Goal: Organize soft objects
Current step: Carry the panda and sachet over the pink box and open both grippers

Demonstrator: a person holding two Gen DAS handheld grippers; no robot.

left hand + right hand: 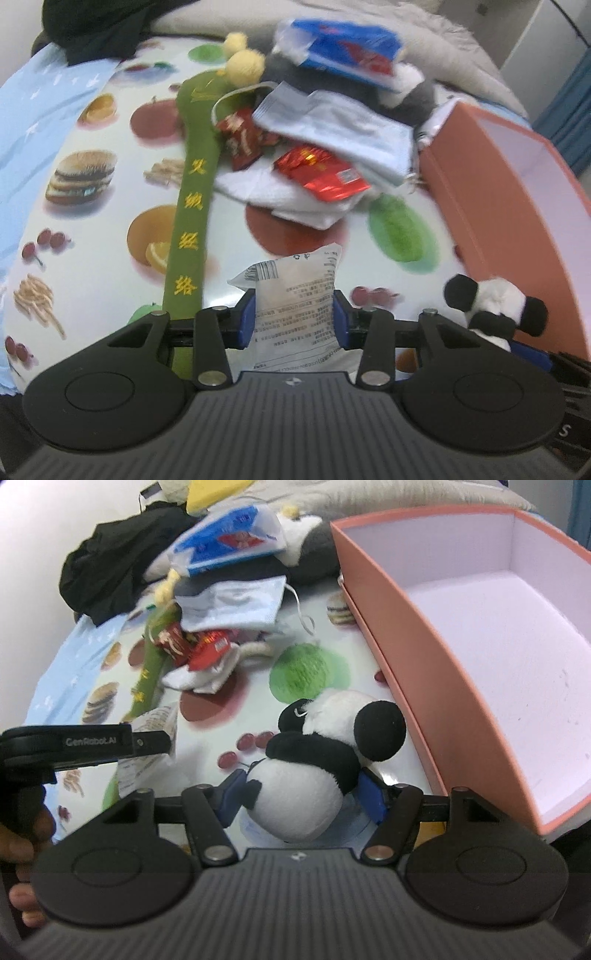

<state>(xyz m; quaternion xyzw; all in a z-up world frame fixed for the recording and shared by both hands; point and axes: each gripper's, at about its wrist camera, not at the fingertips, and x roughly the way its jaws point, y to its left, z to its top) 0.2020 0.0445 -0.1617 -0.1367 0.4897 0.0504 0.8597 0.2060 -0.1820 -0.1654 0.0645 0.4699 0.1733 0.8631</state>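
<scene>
Packets, cloths and toys lie heaped on a bench [110, 206] covered with a food-print sheet. The left tool [294, 319] is partly closed, its blue pads pressing both sides of a white printed sachet [295, 291] that stands upright between them, lifted clear of the bench. The right tool [301, 797] is spread wider and grips a panda plush [317, 768] by its white body, just beside the near wall of a pink box [436, 686] whose pale inside shows bare. Farther back sit a green strap with yellow lettering [192, 206], two red snack wrappers [321, 173], a pale blue face mask [340, 129], a folded white cloth [295, 199], a blue and white bag [343, 48] resting on a grey plush [410, 92], and dark clothing [110, 568] at the far edge. In the right wrist view, a person's fingers [22, 845] show at the left edge behind the left tool.
</scene>
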